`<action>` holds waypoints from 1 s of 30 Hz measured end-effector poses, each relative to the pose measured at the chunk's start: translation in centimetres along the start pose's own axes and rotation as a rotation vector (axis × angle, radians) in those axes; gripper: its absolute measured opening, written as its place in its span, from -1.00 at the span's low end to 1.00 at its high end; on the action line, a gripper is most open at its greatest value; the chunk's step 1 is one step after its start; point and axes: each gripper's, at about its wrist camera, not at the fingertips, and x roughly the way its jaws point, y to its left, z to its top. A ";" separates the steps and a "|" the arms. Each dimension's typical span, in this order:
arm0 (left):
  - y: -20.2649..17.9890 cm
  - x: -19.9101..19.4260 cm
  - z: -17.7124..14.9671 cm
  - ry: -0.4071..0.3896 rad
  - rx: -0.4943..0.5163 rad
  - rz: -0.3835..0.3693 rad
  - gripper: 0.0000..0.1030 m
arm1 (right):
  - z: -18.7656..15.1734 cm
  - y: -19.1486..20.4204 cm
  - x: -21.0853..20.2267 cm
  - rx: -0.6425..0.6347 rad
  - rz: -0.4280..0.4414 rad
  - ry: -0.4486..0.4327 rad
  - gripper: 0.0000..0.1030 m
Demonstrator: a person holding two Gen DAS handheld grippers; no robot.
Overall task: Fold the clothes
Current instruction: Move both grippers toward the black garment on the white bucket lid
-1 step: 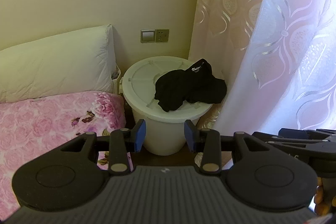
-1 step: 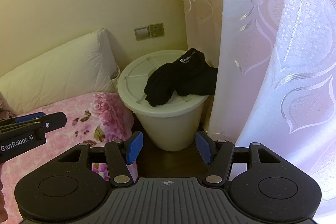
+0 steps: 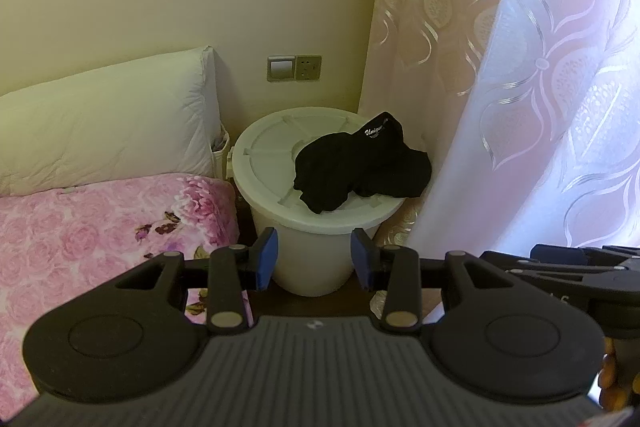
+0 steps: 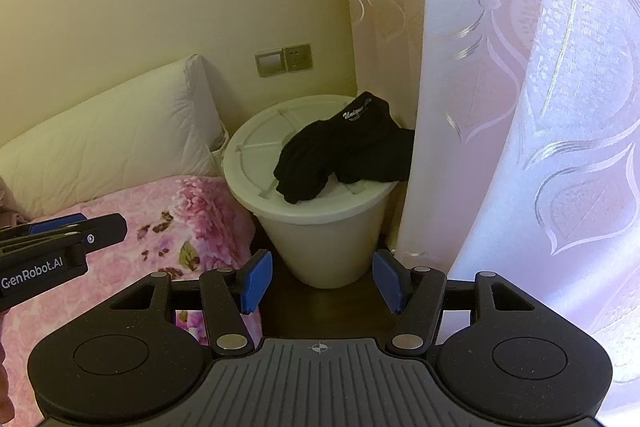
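Observation:
A crumpled black garment with white lettering lies on the lid of a white bucket, toward the lid's right side. In the right wrist view the same garment rests on the bucket, with its right edge hidden behind the curtain. My left gripper is open and holds nothing, well short of the bucket. My right gripper is open too, equally far back and a little wider. Each gripper shows at the edge of the other's view.
A bed with a pink floral cover and a white pillow lies left of the bucket. A patterned pale curtain hangs close on the right. A switch and socket plate sits on the cream wall. Dark floor lies before the bucket.

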 end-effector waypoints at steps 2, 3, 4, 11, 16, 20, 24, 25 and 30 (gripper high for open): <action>0.2 0.3 0.0 0.004 -0.002 0.001 -0.31 | 0.0 0.0 0.0 0.001 -0.002 0.000 0.16; 0.3 0.4 0.1 0.006 -0.003 0.002 -0.31 | -0.1 0.0 0.1 0.002 -0.003 0.001 0.16; 0.4 0.5 0.1 0.007 -0.004 0.002 -0.31 | -0.1 0.1 0.1 0.003 -0.003 0.002 0.16; 0.2 1.5 -0.2 0.007 0.002 -0.012 -0.31 | -0.1 -0.2 0.5 0.005 -0.006 -0.003 0.16; 0.2 1.9 -0.6 -0.002 0.002 -0.014 -0.31 | 0.4 -0.2 0.9 0.008 -0.010 0.004 0.16; 0.4 1.9 -0.8 -0.008 0.002 -0.013 -0.31 | 0.5 -0.3 1.1 0.006 -0.014 0.001 0.16; 0.5 2.0 -0.9 -0.007 0.002 -0.013 -0.30 | 0.5 -0.1 1.2 0.004 -0.019 -0.001 0.16; 0.5 2.0 -1.0 -0.005 0.003 -0.013 -0.30 | 0.6 -0.1 1.3 0.003 -0.019 -0.001 0.16; 0.8 2.0 -1.1 0.009 0.004 -0.020 -0.30 | 0.5 0.0 1.5 0.004 -0.025 0.004 0.16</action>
